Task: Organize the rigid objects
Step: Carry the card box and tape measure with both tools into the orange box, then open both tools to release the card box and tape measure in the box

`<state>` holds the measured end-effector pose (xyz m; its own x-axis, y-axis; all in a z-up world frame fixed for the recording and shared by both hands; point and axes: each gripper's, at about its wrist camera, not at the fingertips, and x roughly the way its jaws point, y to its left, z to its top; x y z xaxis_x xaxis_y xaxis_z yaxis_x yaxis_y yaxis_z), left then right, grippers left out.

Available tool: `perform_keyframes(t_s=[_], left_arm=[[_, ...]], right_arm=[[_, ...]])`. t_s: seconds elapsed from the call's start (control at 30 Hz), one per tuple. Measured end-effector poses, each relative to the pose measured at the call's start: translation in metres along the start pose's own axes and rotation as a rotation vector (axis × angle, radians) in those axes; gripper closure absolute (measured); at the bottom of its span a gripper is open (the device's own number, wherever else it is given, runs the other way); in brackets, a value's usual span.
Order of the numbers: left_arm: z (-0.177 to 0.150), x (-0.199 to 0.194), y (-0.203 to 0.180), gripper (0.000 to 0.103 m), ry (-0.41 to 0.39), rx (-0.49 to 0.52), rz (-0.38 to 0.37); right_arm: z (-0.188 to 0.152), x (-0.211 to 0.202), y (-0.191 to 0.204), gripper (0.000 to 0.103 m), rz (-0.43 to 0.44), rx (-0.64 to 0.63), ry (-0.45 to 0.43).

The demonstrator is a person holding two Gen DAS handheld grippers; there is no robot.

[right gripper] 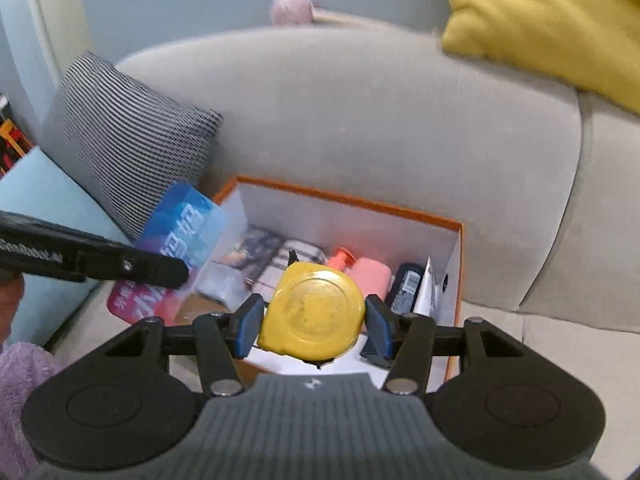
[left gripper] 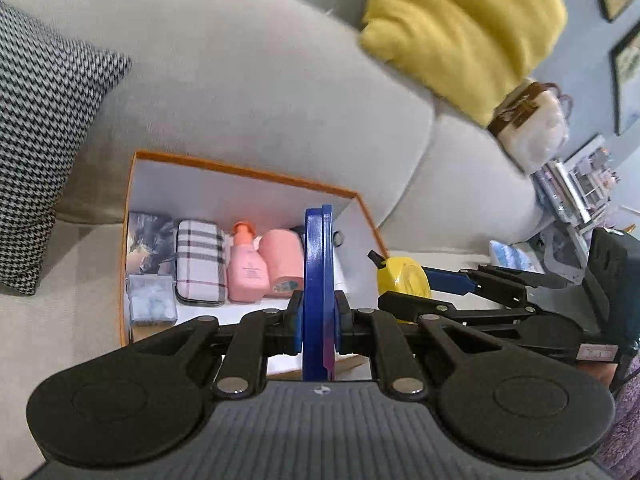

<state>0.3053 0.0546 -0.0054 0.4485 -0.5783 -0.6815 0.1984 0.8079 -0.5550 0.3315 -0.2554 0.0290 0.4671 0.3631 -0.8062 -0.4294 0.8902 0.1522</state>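
An orange box (left gripper: 248,170) with a white inside sits on the sofa seat. It holds a plaid case (left gripper: 200,262), a pink bottle (left gripper: 247,272), a pink cylinder (left gripper: 285,262), a clear box of pale pieces (left gripper: 152,300) and a dark pictured pack (left gripper: 150,244). My left gripper (left gripper: 318,314) is shut on a flat blue case (left gripper: 318,248), held edge-on above the box's near side; in the right wrist view its blue and pink printed face (right gripper: 180,248) shows. My right gripper (right gripper: 314,324) is shut on a round yellow tape measure (right gripper: 316,310) over the box (right gripper: 348,200).
A grey sofa backrest (left gripper: 260,80) rises behind the box. A houndstooth cushion (left gripper: 40,140) leans at the left and a yellow cushion (left gripper: 460,20) lies on top of the backrest. A white furry bag (left gripper: 532,128) sits at the right, purple fluffy fabric (right gripper: 20,380) at the near left.
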Motion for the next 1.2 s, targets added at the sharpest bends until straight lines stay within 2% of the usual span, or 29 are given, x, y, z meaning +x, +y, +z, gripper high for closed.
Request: perform_keyframes(t_s=[0.23, 0.47, 0.63, 0.97, 1.07, 1.2], left_arm=[[0.011, 0.050, 0.018, 0.088, 0.136, -0.017, 0.039], [0.015, 0.088, 0.034, 0.088, 0.263, -0.044, 0.057], [0.016, 0.104, 0.042, 0.088, 0.334, -0.053, 0.068], [0.007, 0.126, 0.062, 0.088, 0.433, -0.202, 0.096], [0.005, 0.130, 0.063, 0.088, 0.446, -0.233, 0.111], [0.001, 0.137, 0.062, 0.088, 0.474, -0.301, 0.108]], right_arm=[[0.006, 0.068, -0.012, 0.046, 0.062, 0.046, 0.230], [-0.001, 0.138, -0.013, 0.046, 0.042, 0.078, 0.420], [-0.001, 0.163, -0.015, 0.046, 0.017, 0.058, 0.489], [-0.003, 0.182, -0.010, 0.049, 0.042, 0.013, 0.538], [-0.001, 0.173, -0.010, 0.046, 0.042, -0.005, 0.512], [0.002, 0.154, -0.009, 0.046, 0.017, -0.042, 0.431]])
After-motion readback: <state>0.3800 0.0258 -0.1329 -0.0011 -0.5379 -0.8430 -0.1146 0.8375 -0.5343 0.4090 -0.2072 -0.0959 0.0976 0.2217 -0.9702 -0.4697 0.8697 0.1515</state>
